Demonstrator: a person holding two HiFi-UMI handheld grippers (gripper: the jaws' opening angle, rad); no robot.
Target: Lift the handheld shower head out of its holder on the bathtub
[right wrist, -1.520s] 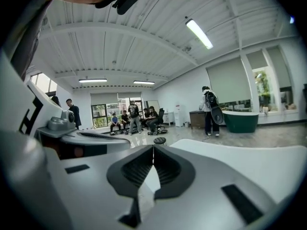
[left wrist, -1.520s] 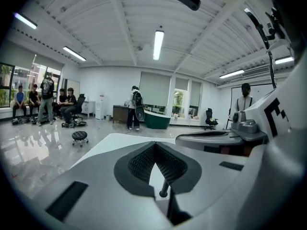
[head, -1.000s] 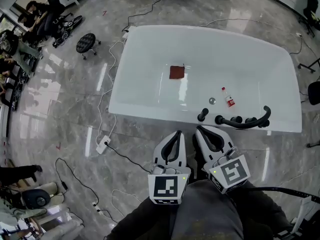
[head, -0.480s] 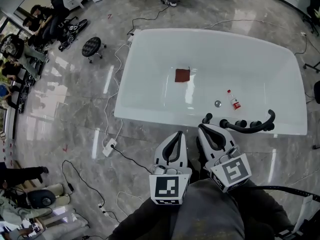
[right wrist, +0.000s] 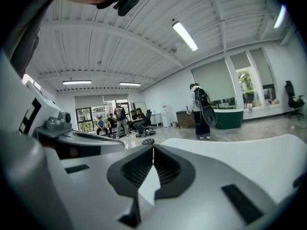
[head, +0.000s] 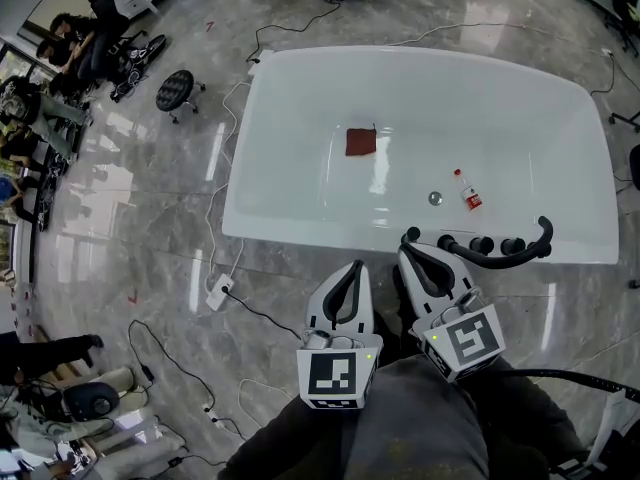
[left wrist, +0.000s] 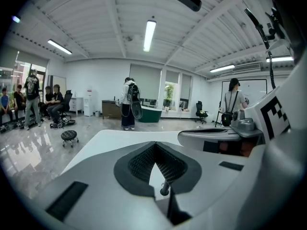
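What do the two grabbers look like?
The left gripper and right gripper are white, pointed shells with black ribbed pads. Each carries a cube with black-and-white square markers. A black cable runs beside the right one.

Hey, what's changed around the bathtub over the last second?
The left tongs and right tongs edged slightly closer to the near rim of the bathtub, shut and empty throughout. Nothing was taken hold of or let go. The shower head still rests on that rim; the red cloth and small bottle lie where they were.
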